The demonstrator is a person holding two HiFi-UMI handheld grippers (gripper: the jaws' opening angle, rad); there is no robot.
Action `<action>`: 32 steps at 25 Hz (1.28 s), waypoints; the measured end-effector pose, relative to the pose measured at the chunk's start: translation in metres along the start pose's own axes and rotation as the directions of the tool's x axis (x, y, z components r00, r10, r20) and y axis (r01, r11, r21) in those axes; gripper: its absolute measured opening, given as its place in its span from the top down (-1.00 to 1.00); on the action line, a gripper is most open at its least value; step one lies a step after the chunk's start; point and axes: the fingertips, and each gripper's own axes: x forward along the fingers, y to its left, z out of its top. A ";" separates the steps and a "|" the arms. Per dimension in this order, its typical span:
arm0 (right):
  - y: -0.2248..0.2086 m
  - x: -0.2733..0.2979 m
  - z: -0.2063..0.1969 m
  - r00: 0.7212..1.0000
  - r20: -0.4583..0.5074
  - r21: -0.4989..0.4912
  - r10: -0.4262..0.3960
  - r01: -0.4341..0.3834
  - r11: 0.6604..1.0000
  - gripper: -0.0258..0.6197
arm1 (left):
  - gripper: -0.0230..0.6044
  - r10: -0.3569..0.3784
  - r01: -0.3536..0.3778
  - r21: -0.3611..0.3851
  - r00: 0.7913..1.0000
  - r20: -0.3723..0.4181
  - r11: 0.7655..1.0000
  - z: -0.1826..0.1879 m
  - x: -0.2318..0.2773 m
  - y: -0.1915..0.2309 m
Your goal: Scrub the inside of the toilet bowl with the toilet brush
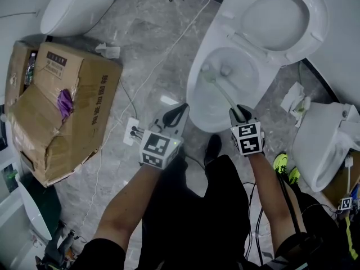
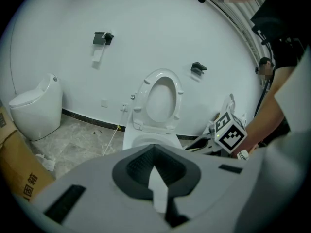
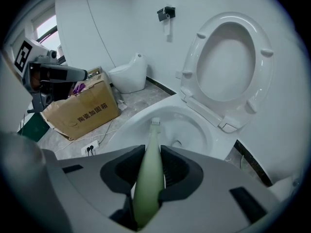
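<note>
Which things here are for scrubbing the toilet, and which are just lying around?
For the job:
- toilet brush, gripped in the right tool
- toilet bowl, seat up

Just lying about:
- cardboard box
- power strip
- crumpled paper
- another toilet
- left tool, holding nothing

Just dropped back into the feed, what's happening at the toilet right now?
The right gripper is shut on the green toilet brush, and the brush head is down inside the toilet bowl. The seat is up. The left gripper is closed and empty, and hangs beside the bowl's front rim.
</note>
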 end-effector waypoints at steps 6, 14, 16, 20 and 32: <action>-0.019 0.005 0.007 0.999 0.020 0.026 -0.026 0.025 0.999 0.60 | 0.92 0.005 -0.005 0.006 1.000 0.006 1.000 0.005 0.008 0.000; -0.038 0.006 0.015 0.998 0.035 0.030 -0.050 0.049 0.998 0.60 | 0.92 0.006 -0.005 -0.016 1.000 0.027 1.000 0.016 0.013 -0.004; -0.044 0.007 0.016 0.998 0.040 0.033 -0.058 0.057 0.998 0.60 | 0.92 0.003 -0.003 -0.002 0.999 0.034 1.000 0.021 0.016 -0.006; -0.055 0.008 0.017 0.996 0.047 0.058 -0.071 0.068 0.996 0.60 | 0.92 0.005 -0.006 0.023 1.000 0.028 1.000 0.021 0.021 -0.010; -0.089 0.009 0.011 0.992 0.046 0.083 -0.121 0.117 0.990 0.60 | 0.92 0.010 -0.011 0.027 1.000 0.028 1.000 0.022 0.028 -0.018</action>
